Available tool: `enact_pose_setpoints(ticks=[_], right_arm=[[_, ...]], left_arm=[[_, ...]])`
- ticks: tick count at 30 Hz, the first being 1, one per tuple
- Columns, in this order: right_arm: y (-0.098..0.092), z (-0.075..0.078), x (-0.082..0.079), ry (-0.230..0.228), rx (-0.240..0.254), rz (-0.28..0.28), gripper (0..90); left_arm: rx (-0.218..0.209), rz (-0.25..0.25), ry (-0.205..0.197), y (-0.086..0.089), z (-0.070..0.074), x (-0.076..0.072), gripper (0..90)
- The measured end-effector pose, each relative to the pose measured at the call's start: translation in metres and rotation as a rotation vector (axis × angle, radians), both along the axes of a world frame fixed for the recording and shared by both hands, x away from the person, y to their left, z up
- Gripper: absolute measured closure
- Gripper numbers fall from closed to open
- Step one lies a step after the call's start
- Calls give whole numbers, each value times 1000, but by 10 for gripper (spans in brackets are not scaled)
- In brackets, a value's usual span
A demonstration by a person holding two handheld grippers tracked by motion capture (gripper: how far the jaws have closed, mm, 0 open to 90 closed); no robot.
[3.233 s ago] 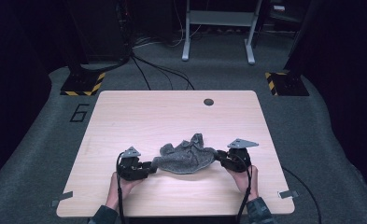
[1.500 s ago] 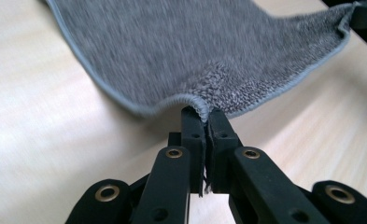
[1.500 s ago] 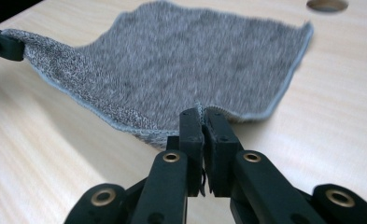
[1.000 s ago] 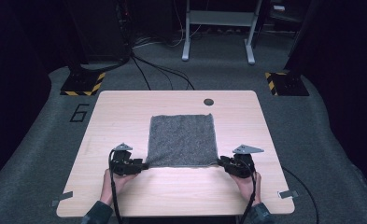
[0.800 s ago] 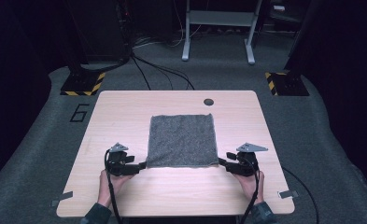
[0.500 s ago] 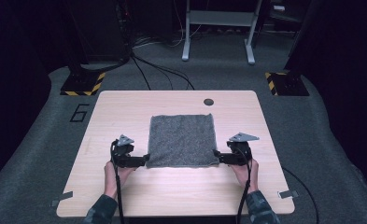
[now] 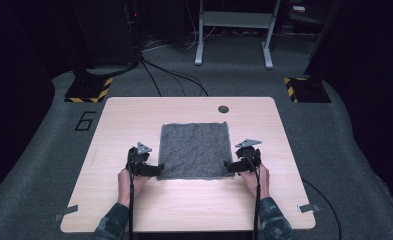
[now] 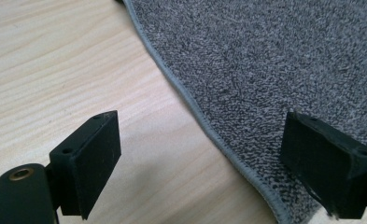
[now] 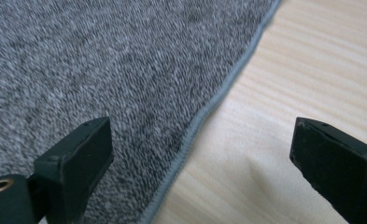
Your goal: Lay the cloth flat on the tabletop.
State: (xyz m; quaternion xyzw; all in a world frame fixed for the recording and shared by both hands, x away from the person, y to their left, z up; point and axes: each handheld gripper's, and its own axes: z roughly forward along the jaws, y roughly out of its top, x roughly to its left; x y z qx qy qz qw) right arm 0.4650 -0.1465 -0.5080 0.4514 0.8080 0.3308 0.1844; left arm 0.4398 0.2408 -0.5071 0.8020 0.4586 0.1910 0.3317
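Note:
A grey towel (image 7: 194, 149) lies spread flat in the middle of the wooden table (image 7: 129, 120). My left gripper (image 7: 157, 169) sits at its near left corner and my right gripper (image 7: 228, 166) at its near right corner, both pointing inward. In the left gripper view the gripper (image 8: 209, 163) is open, its jaws just opened wide. The towel (image 8: 274, 60) and its hem pass beneath them, not pinched. In the right gripper view the gripper (image 9: 204, 163) is open too, jaws just opened, astride the edge of the towel (image 9: 102, 60) on bare wood (image 9: 321, 70).
A dark round hole (image 7: 223, 109) sits near the table's far edge. Tape tabs (image 7: 66, 216) mark the near corners. On the floor beyond are cables, two hazard-striped bases (image 7: 89, 90) and a white stand (image 7: 234, 30).
The crumpled towel has been pulled out flat. Over the last second both grippers let go of its near corners, opened wide, and slid a little farther up the table and inward.

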Motion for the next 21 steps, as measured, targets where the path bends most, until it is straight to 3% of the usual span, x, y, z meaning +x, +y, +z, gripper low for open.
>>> enact_pose_setpoints(ticks=[1,9,19,21], right_arm=[[-1,-3,-2,4,-21,-3,56],[-2,-8,-9,13,-47,1,64],[-2,-12,-20,21,-45,-3,71],[-3,-12,-24,23,-44,-7,71]], left_arm=[[8,-2,8,-1,-2,-1,123],[58,-24,42,-5,-10,-1,132],[31,-25,17,0,-15,-8,135],[38,-33,26,0,-14,-8,135]])
